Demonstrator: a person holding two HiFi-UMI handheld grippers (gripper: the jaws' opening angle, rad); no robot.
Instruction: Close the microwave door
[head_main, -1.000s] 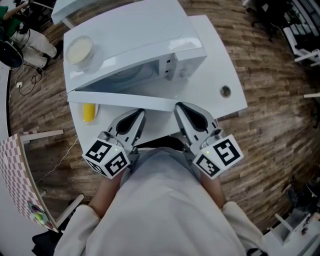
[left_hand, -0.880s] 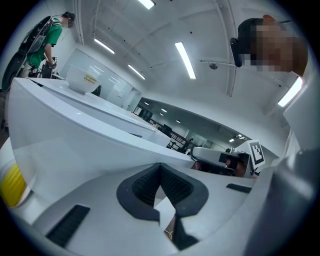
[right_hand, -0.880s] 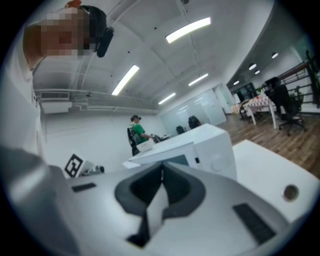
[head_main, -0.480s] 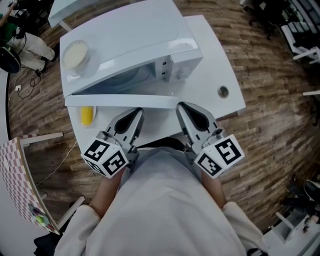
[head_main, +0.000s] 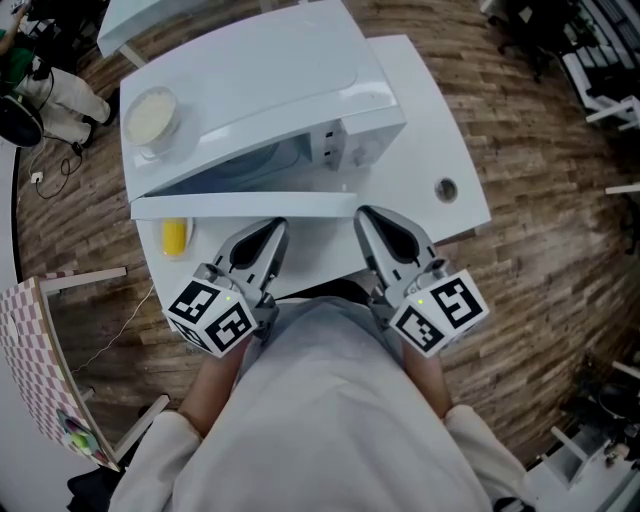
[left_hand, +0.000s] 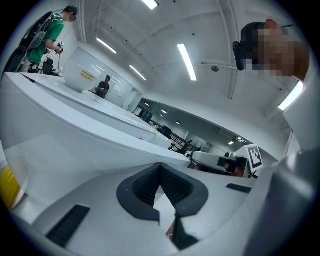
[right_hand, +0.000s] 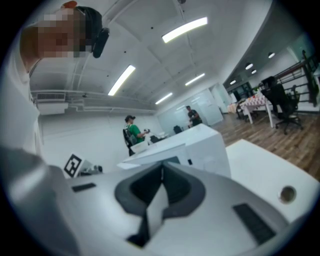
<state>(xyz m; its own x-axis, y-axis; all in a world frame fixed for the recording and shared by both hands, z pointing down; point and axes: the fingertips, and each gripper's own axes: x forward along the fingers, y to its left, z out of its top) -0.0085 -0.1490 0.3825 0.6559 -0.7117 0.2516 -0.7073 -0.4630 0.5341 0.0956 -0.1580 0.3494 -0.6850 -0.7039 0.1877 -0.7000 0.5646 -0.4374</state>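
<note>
Straight ahead: microwave (head_main: 250, 90) on the white counter (head_main: 440, 120), its door (head_main: 240, 205) swung open and lying crosswise.
Left gripper (head_main: 274, 230): jaws together with nothing between them, held close to the person (head_main: 330, 400), tip just short of the door; whether they touch cannot be told.
Right gripper (head_main: 364, 215): jaws together, empty, tip near the door's right end.
Left of the left gripper: yellow object (head_main: 174, 236) on the counter, partly under the door.
Atop the microwave: pale bowl (head_main: 150, 115), far left.
Right of the right gripper: round hole (head_main: 447, 188) in the counter.
</note>
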